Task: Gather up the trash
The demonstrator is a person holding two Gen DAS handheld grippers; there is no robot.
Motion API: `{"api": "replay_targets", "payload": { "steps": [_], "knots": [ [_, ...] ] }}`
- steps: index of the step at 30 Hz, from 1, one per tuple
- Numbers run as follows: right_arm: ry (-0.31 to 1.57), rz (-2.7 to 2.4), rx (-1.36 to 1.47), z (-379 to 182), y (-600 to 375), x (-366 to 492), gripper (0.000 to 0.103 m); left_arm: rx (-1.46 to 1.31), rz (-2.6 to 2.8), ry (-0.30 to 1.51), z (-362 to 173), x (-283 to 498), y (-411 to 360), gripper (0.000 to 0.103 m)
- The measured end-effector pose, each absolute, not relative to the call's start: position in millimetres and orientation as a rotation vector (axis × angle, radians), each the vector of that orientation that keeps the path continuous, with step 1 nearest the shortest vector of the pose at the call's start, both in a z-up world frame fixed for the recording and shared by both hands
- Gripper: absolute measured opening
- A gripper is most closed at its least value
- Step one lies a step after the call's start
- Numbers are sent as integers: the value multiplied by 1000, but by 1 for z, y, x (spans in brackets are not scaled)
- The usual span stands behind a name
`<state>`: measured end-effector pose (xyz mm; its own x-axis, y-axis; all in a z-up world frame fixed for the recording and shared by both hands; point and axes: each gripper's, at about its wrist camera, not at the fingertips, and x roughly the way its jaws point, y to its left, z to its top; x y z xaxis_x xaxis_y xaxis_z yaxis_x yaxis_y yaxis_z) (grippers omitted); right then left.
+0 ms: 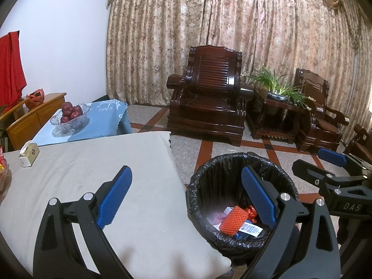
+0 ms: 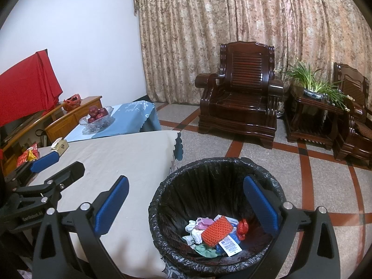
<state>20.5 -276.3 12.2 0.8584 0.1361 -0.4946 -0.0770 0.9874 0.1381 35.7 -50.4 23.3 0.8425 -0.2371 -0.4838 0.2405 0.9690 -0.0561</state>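
Both jaws spread wide, nothing held — left hand-held gripper (image 1: pixel 186 200) and right hand-held gripper (image 2: pixel 186 205). Trash (image 2: pixel 216 231) is seen at the bottom of the black-lined bin (image 2: pixel 162 200), just beside the cloth-covered surface (image 2: pixel 121 158); one piece is possibly a wrapper.

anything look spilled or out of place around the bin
Nothing stands out. The trash bin stands upright on the floor beside the table, its black liner folded over the rim, and the trash lies inside, none on the floor in view. Both the left hand-held gripper and the right hand-held gripper are open and empty.
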Motion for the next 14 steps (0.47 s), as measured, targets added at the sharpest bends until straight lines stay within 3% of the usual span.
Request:
{"api": "replay_targets", "payload": {
  "steps": [14],
  "knots": [
    [529, 114, 116, 12, -276, 21, 97, 9, -256, 516, 21, 35, -43, 93]
  ]
}}
